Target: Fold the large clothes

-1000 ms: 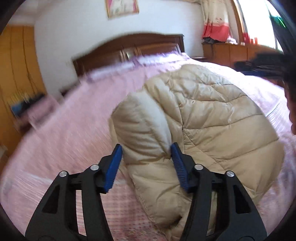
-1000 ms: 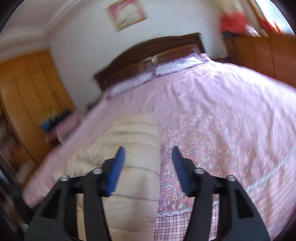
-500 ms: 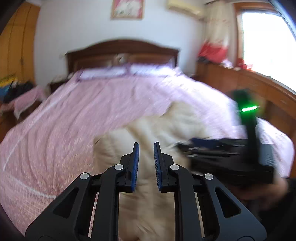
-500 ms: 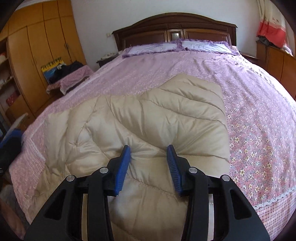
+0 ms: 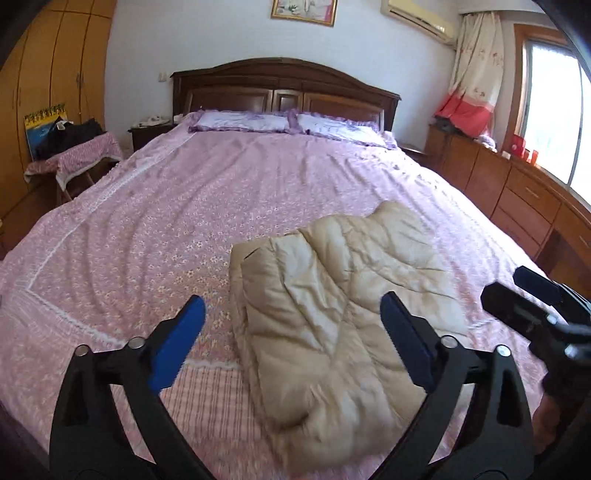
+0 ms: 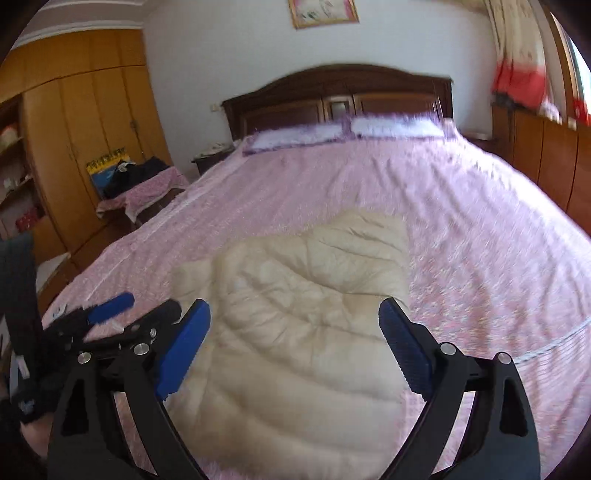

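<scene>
1. The bed (image 5: 184, 206) fills the room's middle, spread with a pink flowered cover (faint wrinkles run across it), with two pale purple pillows (image 5: 284, 123) against a dark wooden headboard (image 5: 284, 88).
2. A framed picture (image 5: 303, 11) hangs on the white wall above; a tall orange-brown wardrobe (image 5: 48, 66) stands at the left, and low wooden drawers (image 5: 517, 199) run under the bright window (image 5: 554, 110) at the right, beside a cream and red curtain (image 5: 476, 81).
3. The beige quilted jacket (image 5: 332, 314) lies folded into a compact bundle on the near part of the bed, right of its middle.
4. The left gripper (image 5: 291, 339) hangs above the jacket, its blue pads spread wide and opening, with nothing pressed between them.
5. The right gripper (image 6: 295, 343) likewise hovers over the jacket, jaws opening wide, pads clear of the fabric.
6. Half a second ago the left jaws were nearly together; now they stand far apart.
7. The right jaws were then set close over the jacket, which filled more of that view; the jacket now sits lower and farther off in both views.
</scene>
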Demonstrator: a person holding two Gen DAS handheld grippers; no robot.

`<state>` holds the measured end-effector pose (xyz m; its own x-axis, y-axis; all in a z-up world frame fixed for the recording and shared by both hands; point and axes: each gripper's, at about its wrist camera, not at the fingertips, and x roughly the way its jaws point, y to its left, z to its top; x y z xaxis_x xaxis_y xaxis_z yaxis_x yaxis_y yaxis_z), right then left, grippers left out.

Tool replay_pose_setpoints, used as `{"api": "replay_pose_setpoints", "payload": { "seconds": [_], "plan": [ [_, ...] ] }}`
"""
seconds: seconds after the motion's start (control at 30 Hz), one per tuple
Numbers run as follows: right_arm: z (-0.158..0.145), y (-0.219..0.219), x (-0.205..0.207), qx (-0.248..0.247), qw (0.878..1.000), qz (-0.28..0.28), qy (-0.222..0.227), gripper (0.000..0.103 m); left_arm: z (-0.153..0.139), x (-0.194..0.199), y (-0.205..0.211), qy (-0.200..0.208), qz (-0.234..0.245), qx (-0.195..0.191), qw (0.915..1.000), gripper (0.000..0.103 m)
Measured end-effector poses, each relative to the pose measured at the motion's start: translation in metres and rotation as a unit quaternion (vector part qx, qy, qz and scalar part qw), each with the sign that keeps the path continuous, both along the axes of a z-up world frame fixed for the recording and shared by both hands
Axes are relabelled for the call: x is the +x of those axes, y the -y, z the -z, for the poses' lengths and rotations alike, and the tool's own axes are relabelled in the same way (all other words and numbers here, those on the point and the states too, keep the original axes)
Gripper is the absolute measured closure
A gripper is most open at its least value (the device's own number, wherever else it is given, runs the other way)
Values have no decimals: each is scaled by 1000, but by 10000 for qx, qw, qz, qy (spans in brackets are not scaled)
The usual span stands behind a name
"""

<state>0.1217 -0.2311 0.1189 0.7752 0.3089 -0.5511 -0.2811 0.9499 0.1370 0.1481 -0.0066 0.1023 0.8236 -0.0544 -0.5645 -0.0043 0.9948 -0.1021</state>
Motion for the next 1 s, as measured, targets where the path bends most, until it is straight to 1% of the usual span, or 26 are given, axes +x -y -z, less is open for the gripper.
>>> {"api": "replay_pose_setpoints", "payload": {
  "seconds": [0.1, 0.17, 0.23, 0.3, 0.33, 0.4, 0.43, 0.5, 0.57, 0.6, 0.67, 0.7, 0.73, 0.8, 0.87, 0.93, 0.97, 1.0],
  "plan": [
    [-7, -3, -31, -370, 9990, 190, 166, 13, -10, -33, 7, 280, -157, 460, 9984, 4],
    [-6, -2, -51, -478, 9982, 216, 292, 8, -19, -60, 10, 459, -119, 651, 9968, 4],
    [-2, 1, -74, -512, 9975, 284, 385, 6, -25, -79, 10, 416, -96, 644, 9970, 4],
    [4, 4, -89, -483, 9971, 402, 438, 6, -27, -96, 12, 233, -203, 623, 9976, 4],
    [8, 7, -95, -441, 9969, 459, 457, 6, -24, -105, 14, 106, -325, 720, 9968, 4],
    [20, 11, -104, -352, 9971, 550, 387, 6, -16, -111, 14, 24, -371, 869, 9955, 4],
    [28, 12, -107, -326, 9973, 589, 309, 6, -9, -118, 16, 7, -364, 948, 9948, 4],
    [41, 11, -114, -327, 9976, 551, 280, 6, 6, -123, 15, -17, -370, 944, 9948, 4],
    [57, 6, -122, -473, 9979, 274, 338, 6, 22, -130, 13, 7, -304, 767, 9966, 4],
    [62, 4, -124, -533, 9976, 237, 367, 6, 32, -133, 10, 44, -378, 655, 9971, 4],
    [74, 2, -130, -567, 9970, 264, 466, 6, 49, -136, 4, 114, -597, 505, 9969, 4],
    [80, 4, -132, -504, 9970, 318, 493, 6, 61, -136, 2, 90, -664, 429, 9968, 4],
    [85, 5, -133, -454, 9970, 392, 482, 6, 69, -134, 1, 34, -663, 431, 9969, 4],
    [95, 8, -130, -521, 9952, 748, 348, 6, 85, -127, 1, -167, -636, 594, 9961, 4],
    [102, 8, -125, -755, 9917, 1018, 192, 6, 95, -122, -2, -282, -559, 599, 9962, 4],
    [110, 11, -120, -766, 9918, 1024, 49, 6, 102, -119, -6, -289, -382, 417, 9980, 4],
    [114, 12, -116, -719, 9929, 941, -80, 6, 106, -116, -6, -342, -306, 399, 9982, 4],
    [122, 12, -112, -684, 9935, 868, -263, 6, 113, -111, -5, -499, -251, 477, 9973, 4]
  ]
}}
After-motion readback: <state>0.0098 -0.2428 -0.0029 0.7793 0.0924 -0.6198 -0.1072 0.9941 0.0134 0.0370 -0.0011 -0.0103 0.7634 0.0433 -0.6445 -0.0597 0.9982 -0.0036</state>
